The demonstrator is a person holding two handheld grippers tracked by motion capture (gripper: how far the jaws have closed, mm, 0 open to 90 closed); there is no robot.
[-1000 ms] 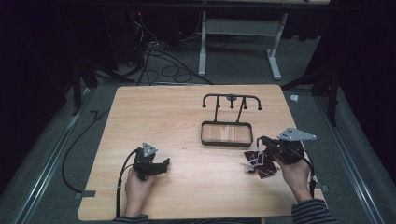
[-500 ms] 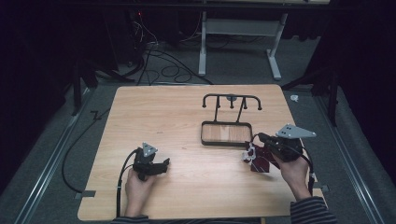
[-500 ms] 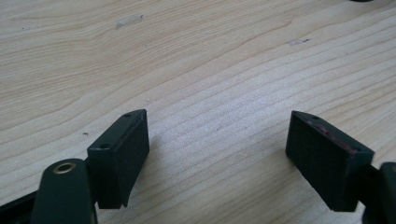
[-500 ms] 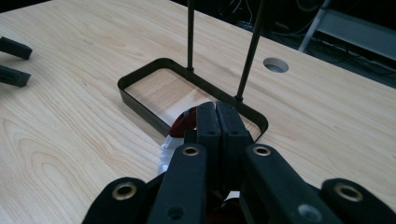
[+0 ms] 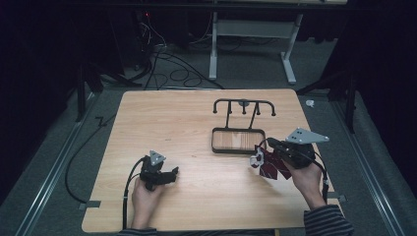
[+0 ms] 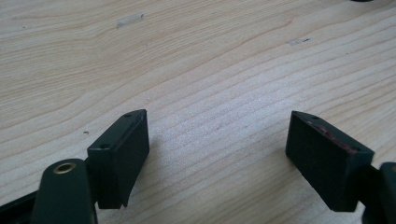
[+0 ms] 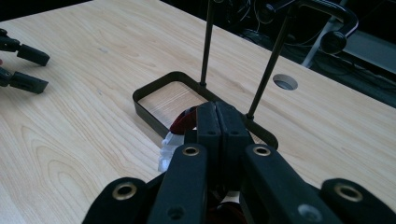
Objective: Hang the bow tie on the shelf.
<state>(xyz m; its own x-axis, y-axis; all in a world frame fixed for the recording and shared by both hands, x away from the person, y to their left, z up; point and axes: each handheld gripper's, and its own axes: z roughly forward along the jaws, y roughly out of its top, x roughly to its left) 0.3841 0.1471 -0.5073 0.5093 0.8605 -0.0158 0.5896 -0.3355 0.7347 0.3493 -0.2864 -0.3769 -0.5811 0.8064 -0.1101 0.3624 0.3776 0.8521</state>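
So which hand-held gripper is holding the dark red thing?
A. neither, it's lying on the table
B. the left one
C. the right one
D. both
C. The right hand-held gripper has its jaws pressed shut on the dark red thing beside the rack, while the left hand-held gripper sits open over bare table.

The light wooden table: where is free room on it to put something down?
The light wooden table is bare across its far left, from the far edge down to the left gripper. Bare too is the near middle between both grippers. It is crowded around the black wire rack with tray, where the right gripper holds a dark red and white item.
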